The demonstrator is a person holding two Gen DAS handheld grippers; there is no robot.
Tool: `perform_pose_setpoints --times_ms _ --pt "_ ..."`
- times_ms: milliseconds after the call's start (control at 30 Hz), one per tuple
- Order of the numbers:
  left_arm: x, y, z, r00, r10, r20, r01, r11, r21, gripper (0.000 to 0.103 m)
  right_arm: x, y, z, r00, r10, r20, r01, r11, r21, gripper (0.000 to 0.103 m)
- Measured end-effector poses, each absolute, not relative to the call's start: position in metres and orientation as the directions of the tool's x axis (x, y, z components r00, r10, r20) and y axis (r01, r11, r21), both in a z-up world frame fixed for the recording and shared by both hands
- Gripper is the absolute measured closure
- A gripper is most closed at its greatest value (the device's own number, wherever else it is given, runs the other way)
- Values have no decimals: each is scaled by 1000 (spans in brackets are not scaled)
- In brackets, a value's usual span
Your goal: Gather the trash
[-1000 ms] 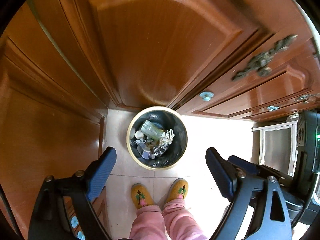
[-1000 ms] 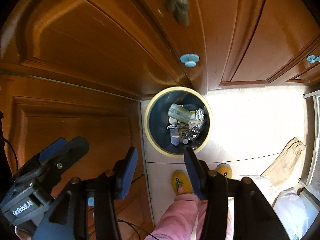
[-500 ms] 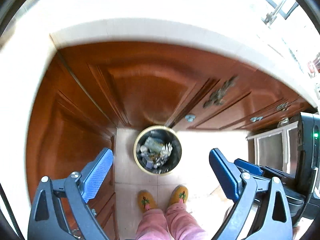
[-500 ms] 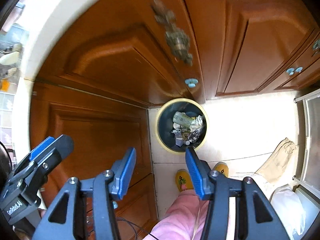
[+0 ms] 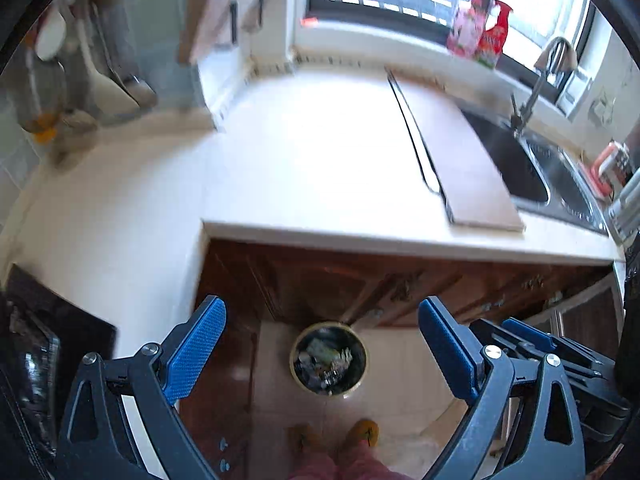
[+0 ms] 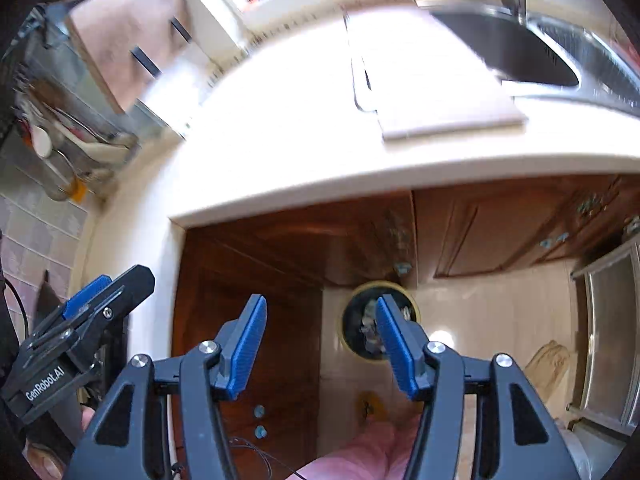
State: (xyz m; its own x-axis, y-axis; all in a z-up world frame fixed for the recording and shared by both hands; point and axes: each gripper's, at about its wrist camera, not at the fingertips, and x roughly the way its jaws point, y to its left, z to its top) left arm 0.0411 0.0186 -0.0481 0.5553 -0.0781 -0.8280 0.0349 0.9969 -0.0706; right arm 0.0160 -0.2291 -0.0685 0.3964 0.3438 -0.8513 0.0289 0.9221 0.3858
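Observation:
A round trash bin (image 5: 328,358) with a yellow rim and black liner stands on the tiled floor at the foot of the wooden cabinets, holding several pieces of trash. It also shows in the right wrist view (image 6: 360,328), partly behind a finger. My left gripper (image 5: 320,340) is open and empty, high above the bin. My right gripper (image 6: 320,332) is open and empty, also high above it. The left gripper (image 6: 86,308) shows at the left of the right wrist view.
A white countertop (image 5: 304,168) runs above the brown cabinets (image 5: 332,280), with a cutting board (image 5: 460,160), a steel sink (image 5: 532,168) and a tap (image 5: 536,80). Utensils (image 5: 92,64) hang at the left. My feet in yellow slippers (image 5: 362,432) stand before the bin.
Both grippers have risen well away from the bin; the view has swung up from the cabinet doors to take in the countertop, sink and window. Both stay open and empty.

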Motion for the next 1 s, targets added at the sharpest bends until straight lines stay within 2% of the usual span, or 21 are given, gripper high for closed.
perform_pose_setpoints --times_ms 167,467,633,1000 --pt "32 22 -4 634 -21 -773 1 1000 -26 7 21 -218 -22 479 316 -819 -9 934 356 44" --pt "35 37 34 698 59 -714 -64 998 20 7 15 -209 45 628 226 -745 -37 965 261 36" --pt "41 38 37 707 74 -703 -81 996 23 7 15 -205 59 675 177 -716 -39 978 206 36" --pt "47 33 43 720 82 -689 -80 996 35 7 21 -199 68 699 154 -699 -29 982 186 35"
